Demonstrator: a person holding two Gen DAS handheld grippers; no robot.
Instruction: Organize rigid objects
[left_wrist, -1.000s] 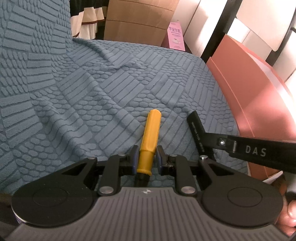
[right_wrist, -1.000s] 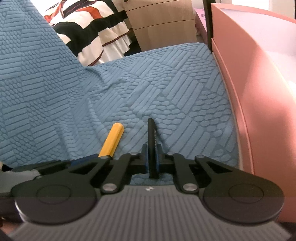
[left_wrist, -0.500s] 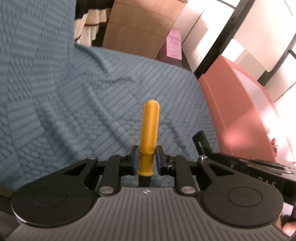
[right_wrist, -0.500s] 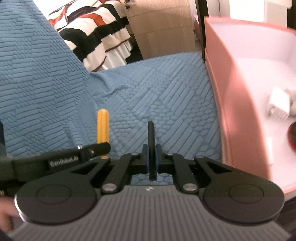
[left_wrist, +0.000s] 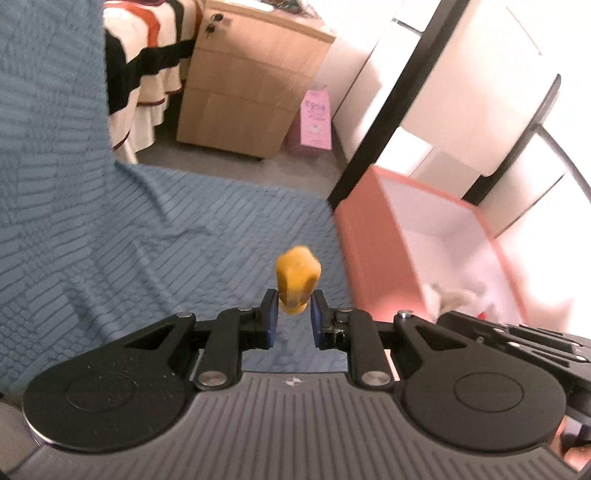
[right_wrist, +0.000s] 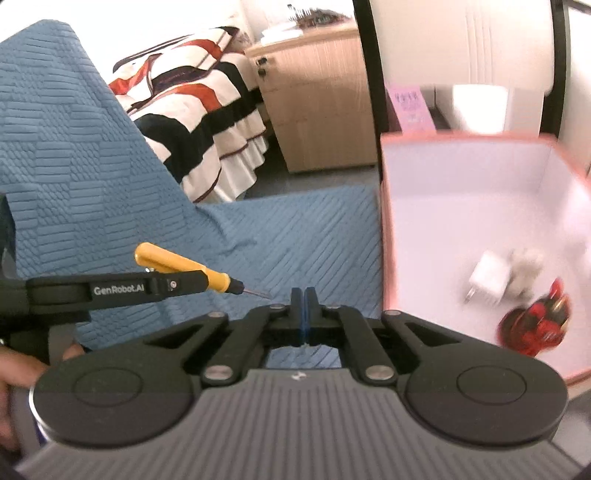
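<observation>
**Screwdriver held in the air beside a pink box**

The left claw (left_wrist: 292, 314) pinches a screwdriver (left_wrist: 297, 280) by its yellow plastic handle, one pad on each side. The tool is in the air above a blue textured cover (left_wrist: 147, 240), touching nothing else. The right wrist view shows it from the side: the grip sits on the half of the handle nearer the tip. The rounded butt sticks out one way, and a black collar and thin metal tip stick out the other.

The right claw (right_wrist: 303, 310) is pressed together, with nothing visible between its pads.

A pink box (right_wrist: 461, 137) with a white inside stands open just beside the cover. It already holds a white charger (right_wrist: 489, 278), a red round thing (right_wrist: 535, 325) and a pale blurred object.

The screwdriver looks light and fully stiff, so it should not bend or break. Its smooth handle could turn or slide between the pads if tilted. The handle is the best place to hold it, since it is the thickest part. The tip is too thin to grip well and is pointed, so it is best kept away from the cover and the charger.
</observation>
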